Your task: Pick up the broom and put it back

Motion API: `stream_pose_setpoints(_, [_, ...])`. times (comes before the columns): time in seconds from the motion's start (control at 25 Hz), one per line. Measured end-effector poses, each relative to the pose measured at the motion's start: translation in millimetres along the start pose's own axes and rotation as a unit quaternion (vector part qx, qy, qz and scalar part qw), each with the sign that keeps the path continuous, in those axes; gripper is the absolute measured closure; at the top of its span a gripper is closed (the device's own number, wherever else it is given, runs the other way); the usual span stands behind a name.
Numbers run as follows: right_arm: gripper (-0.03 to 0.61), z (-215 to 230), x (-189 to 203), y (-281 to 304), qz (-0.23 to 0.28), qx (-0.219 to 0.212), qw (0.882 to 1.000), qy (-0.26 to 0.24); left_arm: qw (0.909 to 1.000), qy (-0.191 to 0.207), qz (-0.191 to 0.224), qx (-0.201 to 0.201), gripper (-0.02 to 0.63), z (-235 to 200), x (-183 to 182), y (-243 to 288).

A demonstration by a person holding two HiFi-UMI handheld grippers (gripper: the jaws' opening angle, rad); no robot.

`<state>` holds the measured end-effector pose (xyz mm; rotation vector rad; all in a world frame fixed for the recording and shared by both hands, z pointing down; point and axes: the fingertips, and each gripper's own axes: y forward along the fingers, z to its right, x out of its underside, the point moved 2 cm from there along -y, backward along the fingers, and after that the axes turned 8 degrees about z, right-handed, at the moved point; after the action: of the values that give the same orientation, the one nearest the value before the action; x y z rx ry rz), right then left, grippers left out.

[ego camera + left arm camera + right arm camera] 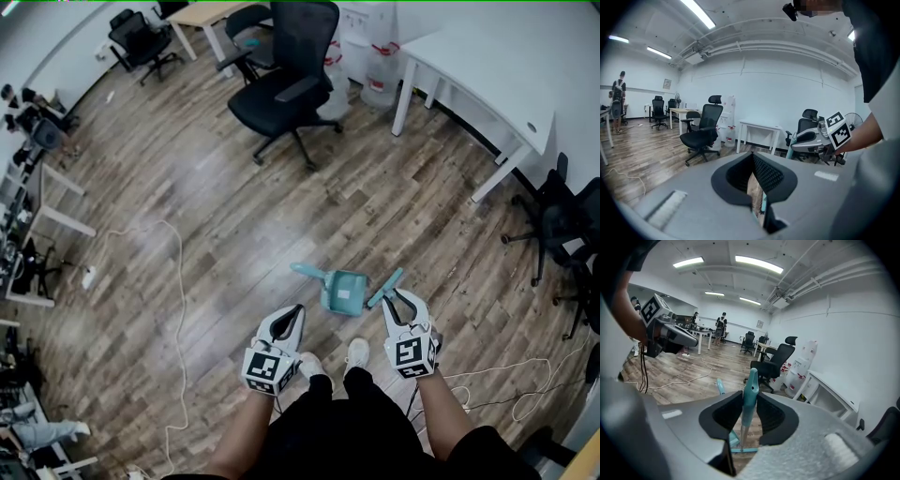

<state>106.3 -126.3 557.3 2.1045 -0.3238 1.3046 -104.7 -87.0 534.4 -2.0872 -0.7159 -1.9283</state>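
Note:
The teal broom [386,287] stands upright at my right side. My right gripper [398,298] is shut on the top of its handle. In the right gripper view the teal handle [750,386] sits between the two black pads, and its metal shaft runs down to the broom head [743,450] near the floor. A teal dustpan [343,292] lies on the wooden floor just in front of my feet, left of the broom, with its handle [720,386] pointing away. My left gripper [292,314] hangs over the floor left of the dustpan, shut with nothing in it.
A black office chair [281,89] stands ahead, with a white table [487,66] at the far right and water bottles [380,89] beside it. More black chairs [562,225] stand at the right. A white cable [173,281] trails across the floor at the left.

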Motion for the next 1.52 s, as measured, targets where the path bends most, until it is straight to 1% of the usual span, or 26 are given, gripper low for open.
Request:
stream_pose_setpoints(0.12, [0.477, -8.1, 12.3, 3.6, -0.008, -0.008, 1.000, -0.005, 0.9999, -0.005, -0.008, -0.004, 0.595, -0.1, 7.2, -3.0])
stream_pose_setpoints(0.56, [0.474, -35.1, 63.5, 15.3, -0.066, -0.033, 0.997, -0.022, 0.9989, -0.018, -0.038, -0.020, 0.595, -2.4, 32.3, -16.4])
stream_pose_setpoints(0.84, [0.472, -48.8, 81.9, 24.8, -0.088, -0.047, 0.994, -0.037, 0.9989, -0.025, -0.033, -0.021, 0.595, 0.6, 31.8, -18.7])
stream_pose_setpoints(0.96, [0.472, -54.6, 91.5, 28.8, -0.099, -0.053, 0.993, -0.034, 0.9986, -0.030, -0.037, -0.024, 0.596, 1.5, 33.7, -19.2])
stream_pose_setpoints(1.2, [0.472, -71.9, 96.4, 44.6, -0.114, -0.079, 0.990, -0.029, 0.9980, -0.039, -0.039, -0.029, 0.595, 1.6, 36.9, -26.7])
stream_pose_setpoints(1.4, [0.474, -80.9, 93.2, 59.5, -0.113, -0.093, 0.989, -0.035, 0.9973, -0.047, -0.046, -0.032, 0.595, 7.5, 36.6, -26.1])
stream_pose_setpoints(1.52, [0.474, -87.5, 89.7, 68.2, -0.108, -0.109, 0.987, -0.042, 0.9976, -0.043, -0.039, -0.038, 0.596, 4.4, 39.3, -27.1])
